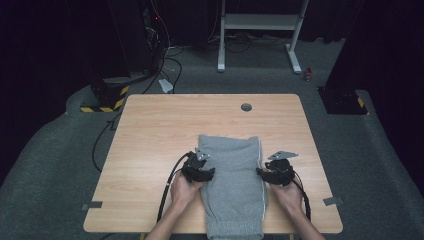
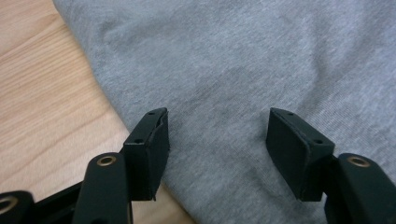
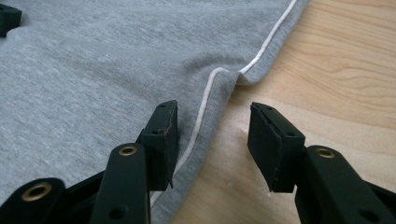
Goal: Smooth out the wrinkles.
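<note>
1. So, I'm looking down at the grey sweatpants (image 1: 232,182) lying folded lengthwise on the wooden table (image 1: 150,130), with the cuffed end hanging toward my edge.
2. The left gripper (image 1: 206,172) is sitting at the pants' left edge, and the right gripper (image 1: 265,173) is sitting at the right edge, so the fabric is lying between the two tools.
3. Left gripper (image 2: 217,135): the jaws are standing spread, not pinching anything. The grey cloth (image 2: 243,70) is spreading out right under and ahead of both jaws, and the bare table (image 2: 42,107) is showing off to the left of the left jaw.
4. Right gripper (image 3: 212,140): also spread apart, nothing clamped. The hem with the white piping stripe (image 3: 205,100) is running up between the jaws, just beside the left one. The left jaw is hovering over cloth, the right jaw over bare wood (image 3: 336,60).
5. Just ahead of the right gripper the edge is bunching into a small raised fold (image 3: 238,77).
6. I can't tell whether the jaw tips are actually touching the fabric or floating just above it.
</note>
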A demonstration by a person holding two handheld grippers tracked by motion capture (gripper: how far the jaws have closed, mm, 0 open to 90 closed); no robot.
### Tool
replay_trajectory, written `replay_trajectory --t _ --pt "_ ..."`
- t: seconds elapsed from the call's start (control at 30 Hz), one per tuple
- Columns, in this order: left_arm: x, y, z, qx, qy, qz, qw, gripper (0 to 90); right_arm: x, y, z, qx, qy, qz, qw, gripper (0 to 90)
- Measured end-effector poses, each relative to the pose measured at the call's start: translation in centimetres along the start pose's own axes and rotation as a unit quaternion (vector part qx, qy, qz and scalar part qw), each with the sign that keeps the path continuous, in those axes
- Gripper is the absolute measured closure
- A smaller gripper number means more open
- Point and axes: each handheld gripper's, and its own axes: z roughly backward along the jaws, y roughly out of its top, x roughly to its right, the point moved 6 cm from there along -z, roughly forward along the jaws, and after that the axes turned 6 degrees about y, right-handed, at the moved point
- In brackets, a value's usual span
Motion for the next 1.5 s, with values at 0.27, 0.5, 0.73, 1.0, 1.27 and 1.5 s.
replay_trajectory --t 0.27,0.5,0.73,1.0,1.27,1.5 --pt "-0.8 0.8 -0.9 0.006 -0.004 0.025 0.9997 38.9 0.8 0.5 -0.6 -0.008 0.012 -0.023 0.9996 45.2" --pt "-1.9 1.4 -0.7 -0.015 -0.002 0.053 0.9985 35.7 0.9 1.2 -0.2 0.007 0.014 -0.035 0.9992 45.0" --pt "-3.8 1.2 -1.3 -0.021 0.008 0.1 0.9948 26.6 1.4 2.6 -0.6 0.029 0.004 -0.062 0.9977 38.1" --pt "-3.3 2.3 -2.3 -0.032 0.015 0.092 0.9951 23.5 1.4 3.9 -2.8 0.02 -0.01 -0.088 0.9959 32.8" --pt "-2.4 3.2 -3.3 -0.038 0.033 0.065 0.9966 23.5 1.3 4.6 -4.6 -0.009 -0.051 -0.077 0.9957 33.0" --pt "-2.1 3.4 -3.3 -0.027 0.028 0.057 0.9977 33.2 0.7 4.8 -5.0 -0.013 -0.053 -0.036 0.9979 33.3"
